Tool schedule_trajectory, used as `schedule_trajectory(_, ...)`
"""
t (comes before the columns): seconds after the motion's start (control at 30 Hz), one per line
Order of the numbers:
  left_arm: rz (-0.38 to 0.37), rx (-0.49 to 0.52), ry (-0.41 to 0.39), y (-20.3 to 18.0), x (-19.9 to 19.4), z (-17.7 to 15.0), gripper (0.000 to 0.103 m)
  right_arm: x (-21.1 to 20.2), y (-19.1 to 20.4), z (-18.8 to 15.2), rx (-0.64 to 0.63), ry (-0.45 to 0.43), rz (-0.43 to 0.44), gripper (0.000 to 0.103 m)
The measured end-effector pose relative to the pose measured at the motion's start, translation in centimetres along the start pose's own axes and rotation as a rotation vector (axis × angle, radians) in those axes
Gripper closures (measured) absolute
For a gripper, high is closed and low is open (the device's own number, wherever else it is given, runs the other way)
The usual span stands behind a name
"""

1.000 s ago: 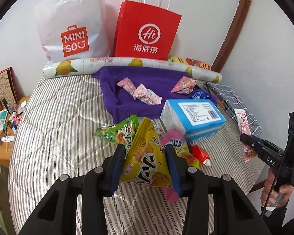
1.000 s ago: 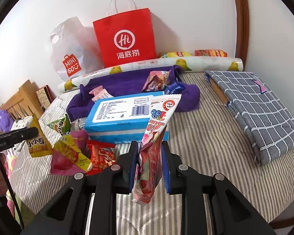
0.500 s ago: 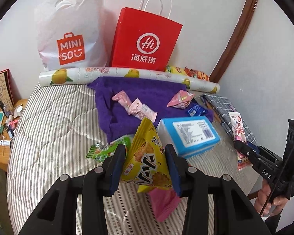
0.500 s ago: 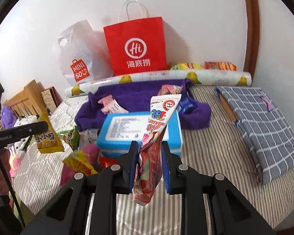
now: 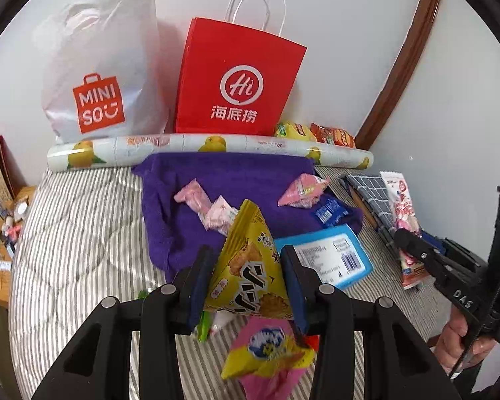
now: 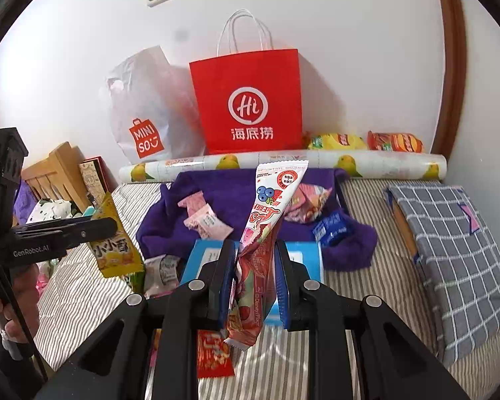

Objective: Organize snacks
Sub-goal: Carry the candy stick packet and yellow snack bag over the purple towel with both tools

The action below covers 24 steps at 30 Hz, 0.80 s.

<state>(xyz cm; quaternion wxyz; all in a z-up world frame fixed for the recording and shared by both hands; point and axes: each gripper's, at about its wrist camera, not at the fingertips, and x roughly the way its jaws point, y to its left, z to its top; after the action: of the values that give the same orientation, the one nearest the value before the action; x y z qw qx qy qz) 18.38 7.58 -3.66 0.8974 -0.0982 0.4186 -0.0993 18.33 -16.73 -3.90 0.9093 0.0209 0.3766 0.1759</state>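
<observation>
Left gripper (image 5: 246, 280): clenched on a yellow triangular snack pouch (image 5: 248, 263), pads at its 2 side edges, pouch upright and clear of the bed. Right gripper (image 6: 255, 276): pinching a long pink fruit-print packet (image 6: 270, 220) near its lower third; the top stands tall and unsupported, the tail hangs below the jaws.

Under the grippers: a blue box (image 5: 330, 256) and a loose heap of wrappers on the striped quilt (image 5: 80, 220), including a pink-and-yellow bag (image 5: 266, 350). Beyond, a purple towel (image 5: 216, 180) already carrying small pink packets (image 5: 205, 205), a larger pink pouch (image 5: 303, 190) and a blue sachet (image 5: 330, 211) (likely the sorting spot). Behind: fruit-print roll (image 5: 210, 145), red paper bag (image 5: 236, 76), white Miniso bag (image 5: 100, 66).

Risks, as I judge them: the long packet may swing or slide out, grip being low on slick film; the puffed pouch may squirt free or crush. How deep the right pads bite is hard to read.
</observation>
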Motion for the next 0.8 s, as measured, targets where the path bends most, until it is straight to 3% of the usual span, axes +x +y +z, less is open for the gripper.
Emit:
schedule_trajectory(0.33,-0.006,-0.035,-0.008,0.6,2.8,3.7,0.063,2.8,0.0,3.5,-0.023,-0.009,0.02,0.08)
schedule_trajectory(0.8,-0.001,-0.093,0.004,2.9,7.4,6.1,0.063,9.0,0.5,6.0,0.004,0.028,0.054,0.08)
